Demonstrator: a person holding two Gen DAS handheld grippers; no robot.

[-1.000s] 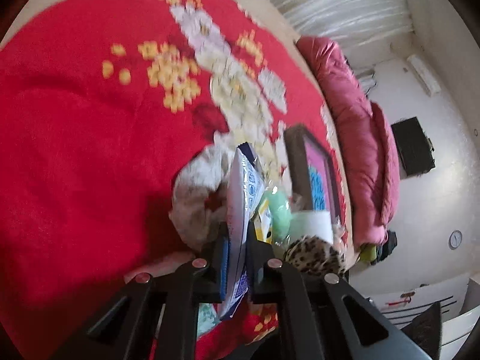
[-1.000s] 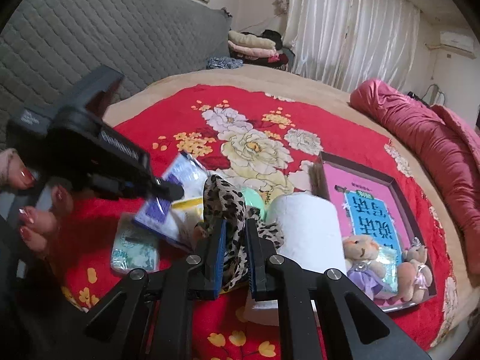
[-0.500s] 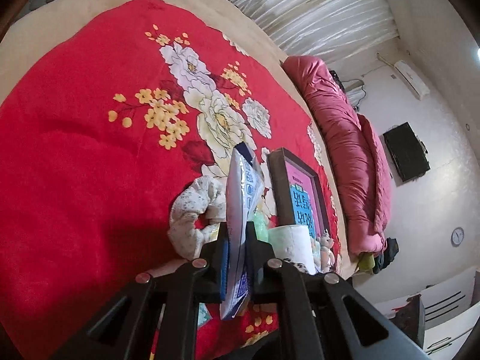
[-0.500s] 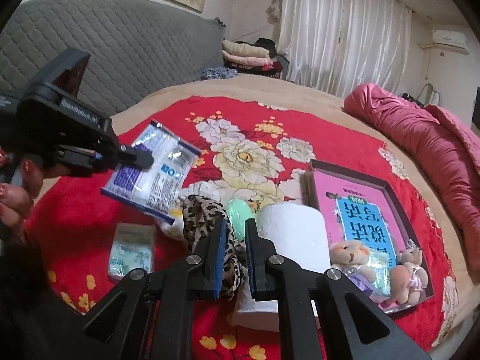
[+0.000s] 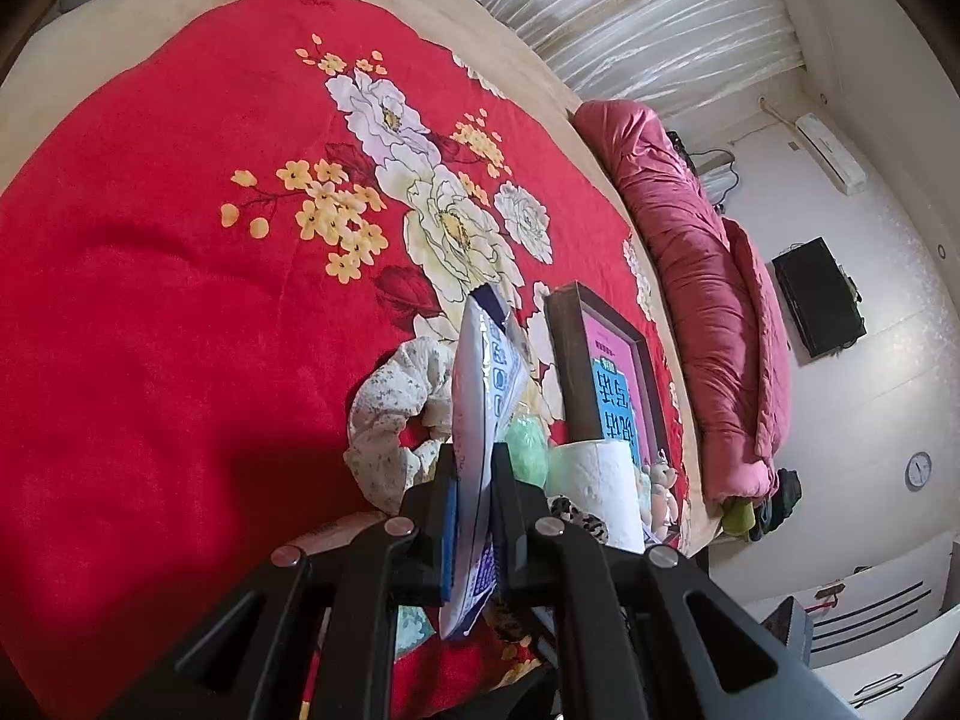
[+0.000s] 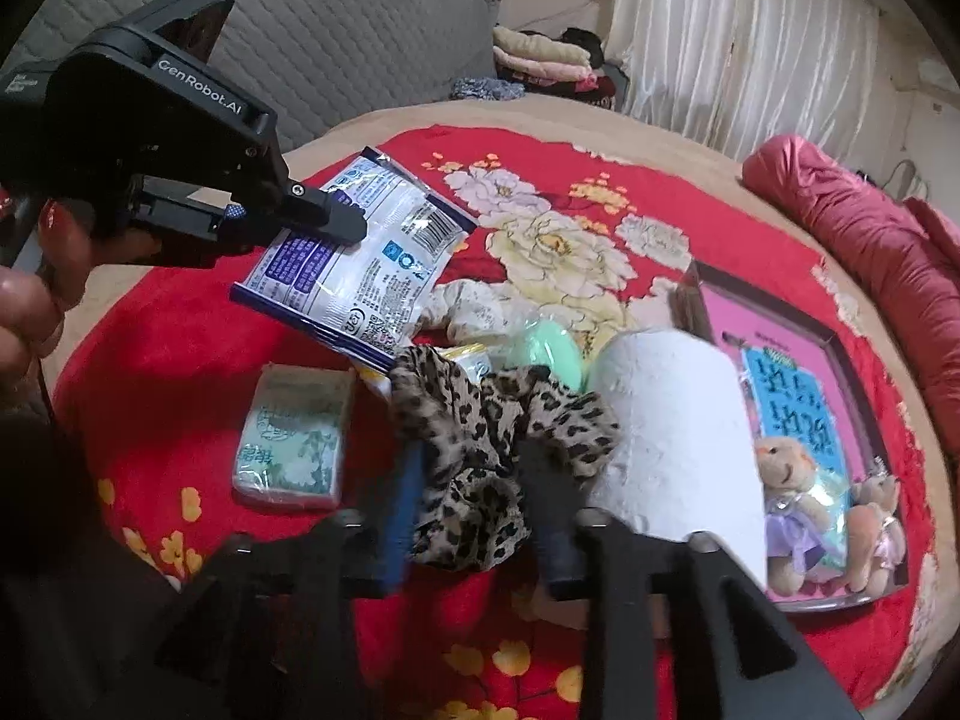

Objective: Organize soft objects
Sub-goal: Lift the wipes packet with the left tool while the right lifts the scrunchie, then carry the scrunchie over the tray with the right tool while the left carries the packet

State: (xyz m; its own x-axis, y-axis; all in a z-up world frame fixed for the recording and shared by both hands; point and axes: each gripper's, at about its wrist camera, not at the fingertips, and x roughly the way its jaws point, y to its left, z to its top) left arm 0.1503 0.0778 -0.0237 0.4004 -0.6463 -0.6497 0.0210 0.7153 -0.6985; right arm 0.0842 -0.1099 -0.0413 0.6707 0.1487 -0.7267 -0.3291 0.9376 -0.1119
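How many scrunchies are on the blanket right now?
2. A leopard-print scrunchie lies between the right tongs, beside the paper roll. A white floral scrunchie lies behind it, partly under the packet held by the left tongs. Others may be hidden.

red floral blanket [image 5: 150, 300], crimson quilt [image 5: 720, 276], white curtains [image 6: 738, 48]

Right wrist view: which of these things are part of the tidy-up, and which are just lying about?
Job items:
- wipes packet, clamped in left gripper
- leopard scrunchie, between the just-opened right gripper
- floral scrunchie
- tissue pack
- paper roll
- teddy bears

Lying about:
- pink quilt
- folded clothes
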